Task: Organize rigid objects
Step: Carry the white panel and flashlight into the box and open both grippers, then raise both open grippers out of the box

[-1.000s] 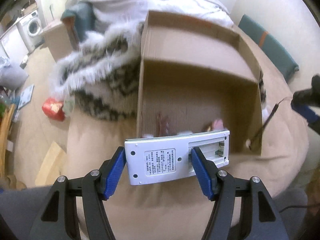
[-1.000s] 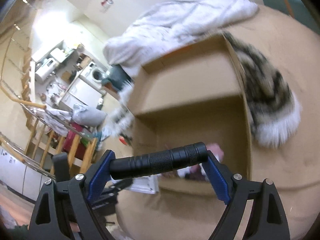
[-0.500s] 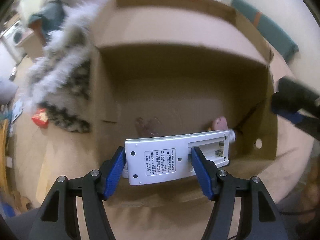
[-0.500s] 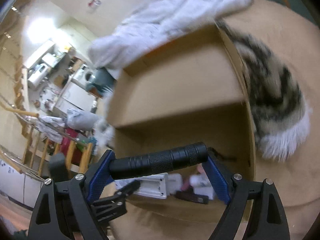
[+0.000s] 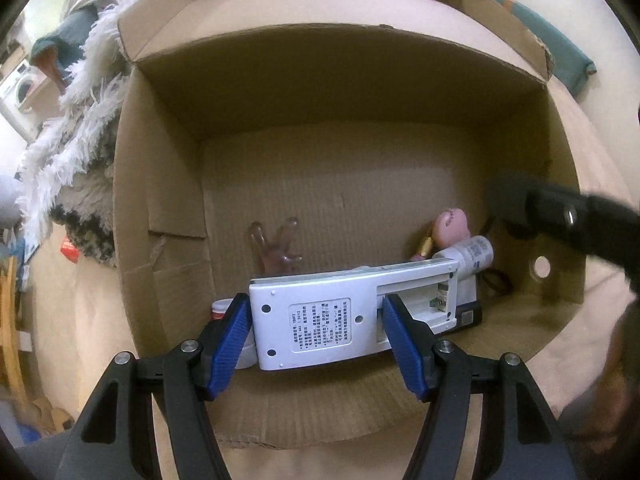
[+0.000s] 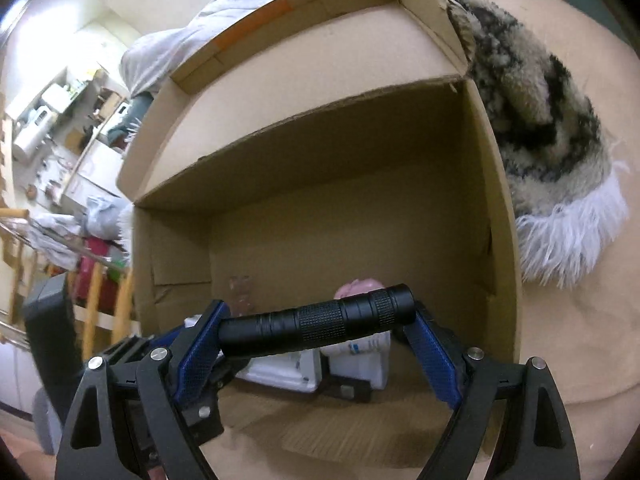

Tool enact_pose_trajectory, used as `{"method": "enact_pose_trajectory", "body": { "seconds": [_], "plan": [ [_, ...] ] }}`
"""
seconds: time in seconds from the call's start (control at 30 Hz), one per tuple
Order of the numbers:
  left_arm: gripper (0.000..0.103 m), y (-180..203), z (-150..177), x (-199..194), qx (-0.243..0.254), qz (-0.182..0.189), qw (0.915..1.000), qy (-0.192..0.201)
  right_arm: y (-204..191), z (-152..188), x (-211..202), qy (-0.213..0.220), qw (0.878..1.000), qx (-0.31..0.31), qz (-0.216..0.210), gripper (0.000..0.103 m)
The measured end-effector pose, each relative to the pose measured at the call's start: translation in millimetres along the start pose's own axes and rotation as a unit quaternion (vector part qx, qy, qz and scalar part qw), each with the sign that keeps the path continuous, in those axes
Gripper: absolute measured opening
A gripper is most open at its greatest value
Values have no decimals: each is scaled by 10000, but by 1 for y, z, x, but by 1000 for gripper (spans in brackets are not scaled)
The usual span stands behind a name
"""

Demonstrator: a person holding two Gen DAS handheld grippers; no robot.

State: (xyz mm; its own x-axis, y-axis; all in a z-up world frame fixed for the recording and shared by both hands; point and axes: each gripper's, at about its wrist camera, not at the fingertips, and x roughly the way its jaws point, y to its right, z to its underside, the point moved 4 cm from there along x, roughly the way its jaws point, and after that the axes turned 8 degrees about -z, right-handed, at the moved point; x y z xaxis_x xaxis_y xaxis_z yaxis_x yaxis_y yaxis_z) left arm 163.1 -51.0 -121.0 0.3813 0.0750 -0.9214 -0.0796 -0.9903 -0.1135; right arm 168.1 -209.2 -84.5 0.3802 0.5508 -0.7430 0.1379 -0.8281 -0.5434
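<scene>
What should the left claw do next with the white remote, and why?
Probably lower it a little further and open. The left claw grips the white remote already inside the cardboard box, just above the items on its floor, and the bare cardboard to the left looks like room to set it down.

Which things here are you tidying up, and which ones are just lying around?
Being tidied:
- white remote control, in the left gripper
- black flashlight, in the right gripper
- cardboard box, where they are headed
- pink toy and small white bottle, in the box

Lying about:
- furry blanket
- white bedding
- washing machine
</scene>
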Motion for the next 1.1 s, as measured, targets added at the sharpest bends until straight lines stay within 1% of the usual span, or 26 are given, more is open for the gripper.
{"method": "enact_pose_trajectory", "body": {
  "seconds": [0.17, 0.37, 0.47, 0.5, 0.53, 0.57, 0.6, 0.63, 0.8, 0.9, 0.93, 1.0, 1.1],
  "plan": [
    [64, 5, 1, 0, 11, -19, 10000, -11, -5, -9, 3, 96, 9997, -143, 187, 94],
    [64, 4, -4, -2, -75, 23, 9999, -79, -9, -10, 8, 72, 9985, -363, 393, 94],
    [65, 3, -5, -2, -87, 38, 9998, -149, -9, -11, 6, 88, 9988, -335, 334, 95],
    [65, 3, -5, -2, -94, 37, 9998, -173, -9, -11, 5, 95, 9992, -288, 262, 97],
    [65, 2, -6, -2, -128, 52, 9997, -201, -8, -12, 3, 115, 9996, -217, 166, 101],
    [65, 1, -6, -3, -167, 116, 9995, -225, -7, -12, 2, 142, 9997, -170, 126, 102],
    [65, 0, -6, -5, -213, 260, 9991, -248, -5, -11, 0, 159, 9997, -150, 102, 102],
    [65, -2, -6, -6, -240, 308, 9989, -258, -5, -11, -1, 161, 9997, -137, 85, 103],
    [65, -11, -10, -23, -447, 354, 9984, -51, 0, -11, -12, 314, 9994, 75, -95, 103],
    [65, -15, -7, -34, -457, 330, 9984, 8, -2, -8, -24, 455, 9989, 56, -38, 103],
    [65, -17, -5, -37, -449, 407, 9982, -4, -4, -6, -29, 504, 9987, 9, -15, 103],
    [65, -23, -3, -39, -514, 506, 9974, -63, -8, -1, -38, 606, 9981, -112, 48, 103],
    [66, -33, 0, -47, -635, 478, 9968, -6, -18, 6, -52, 790, 9962, -351, 132, 103]
  ]
}}
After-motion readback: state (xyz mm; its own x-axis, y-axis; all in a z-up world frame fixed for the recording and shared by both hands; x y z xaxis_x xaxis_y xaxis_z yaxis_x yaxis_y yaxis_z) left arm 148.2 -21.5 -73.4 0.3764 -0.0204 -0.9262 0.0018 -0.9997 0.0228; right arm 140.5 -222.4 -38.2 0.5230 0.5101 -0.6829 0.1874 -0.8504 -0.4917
